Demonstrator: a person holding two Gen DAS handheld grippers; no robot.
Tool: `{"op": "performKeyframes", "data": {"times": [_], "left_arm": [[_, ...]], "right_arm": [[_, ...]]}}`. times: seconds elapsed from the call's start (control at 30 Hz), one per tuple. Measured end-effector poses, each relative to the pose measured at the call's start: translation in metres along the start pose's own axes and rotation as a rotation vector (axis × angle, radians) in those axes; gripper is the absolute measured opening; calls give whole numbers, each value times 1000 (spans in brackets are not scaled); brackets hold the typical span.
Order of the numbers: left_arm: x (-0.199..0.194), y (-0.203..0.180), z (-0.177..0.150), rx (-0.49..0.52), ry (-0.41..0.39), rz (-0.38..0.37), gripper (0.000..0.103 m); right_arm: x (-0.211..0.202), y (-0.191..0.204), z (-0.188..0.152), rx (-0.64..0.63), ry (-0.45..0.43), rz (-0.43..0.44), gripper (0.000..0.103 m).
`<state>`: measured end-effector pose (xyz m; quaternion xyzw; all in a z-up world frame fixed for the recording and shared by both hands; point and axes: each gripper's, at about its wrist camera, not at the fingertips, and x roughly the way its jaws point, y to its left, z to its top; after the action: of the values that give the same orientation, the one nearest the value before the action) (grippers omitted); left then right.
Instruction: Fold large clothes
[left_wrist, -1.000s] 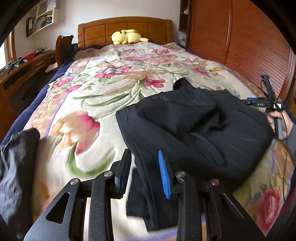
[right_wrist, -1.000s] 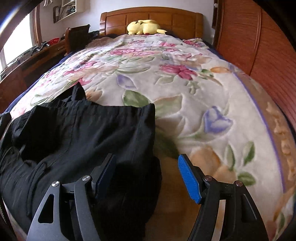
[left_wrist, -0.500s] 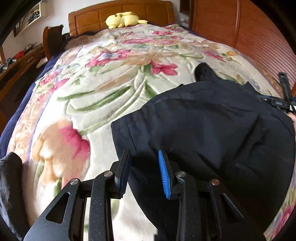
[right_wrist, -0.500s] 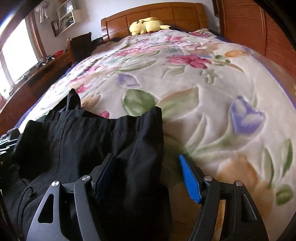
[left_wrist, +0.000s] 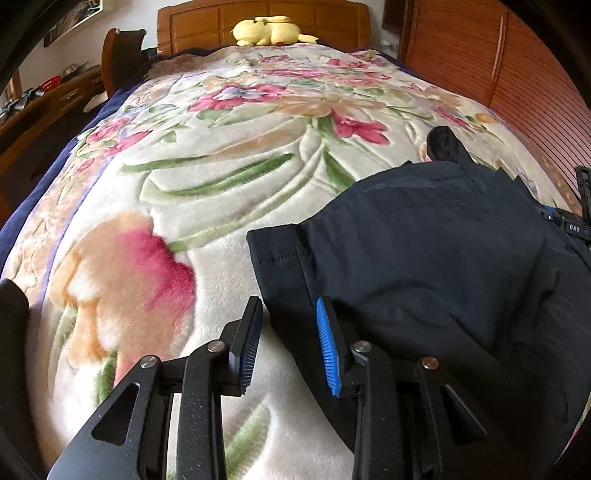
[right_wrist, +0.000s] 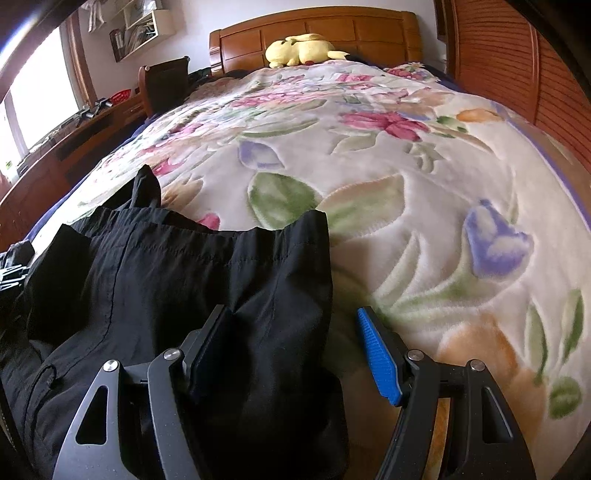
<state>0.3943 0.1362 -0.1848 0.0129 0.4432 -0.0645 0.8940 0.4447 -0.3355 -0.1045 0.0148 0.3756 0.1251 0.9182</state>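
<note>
Left gripper hovers low over the near left edge of the black garment, its jaws partly apart; the stitched hem lies in the gap but neither pad presses on it, so nothing is held. That garment lies bunched on the floral blanket, spreading from 6 o'clock toward 3 o'clock in the left wrist view. In the right wrist view it fills the stretch from 9 to 6 o'clock.

Right gripper straddles the garment's right edge, jaws wider and closing, with cloth between them but the blue pad not yet on it.

Risks, as I judge them: the slack cloth may slide out if the pads meet only a single layer, or the plush blanket could be pinched along with the hem, dragging it up. Uneven grips would leave the fold skewed.
</note>
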Motion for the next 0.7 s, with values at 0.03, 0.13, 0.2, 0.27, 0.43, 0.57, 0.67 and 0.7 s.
{"op": "performKeyframes", "data": {"times": [0.03,0.13,0.2,0.27,0.43,0.57,0.67,0.7], "left_arm": [[0,-1,0,9,-1,3,31],[-1,-2,0,26,-6,-10,17],[-4,-4,0,45,-12,3,7],[-8,-8,0,64,-26,17,3],[-35,-12,10,77,-131,118,3],[-51,-9,32,86,-177,162,2],[-56,-2,56,80,-194,190,2],[-56,1,63,73,-199,193,2]], "right_arm": [[-1,1,0,-12,-5,18,52],[-3,12,0,-74,-20,39,30],[-6,18,0,-115,-36,17,22],[-11,19,0,-129,-58,3,8],[-28,25,-1,-141,-127,-59,3],[-41,29,11,-133,-171,-111,3],[-43,34,31,-152,-176,-174,3],[-41,34,37,-152,-168,-192,3]]}}
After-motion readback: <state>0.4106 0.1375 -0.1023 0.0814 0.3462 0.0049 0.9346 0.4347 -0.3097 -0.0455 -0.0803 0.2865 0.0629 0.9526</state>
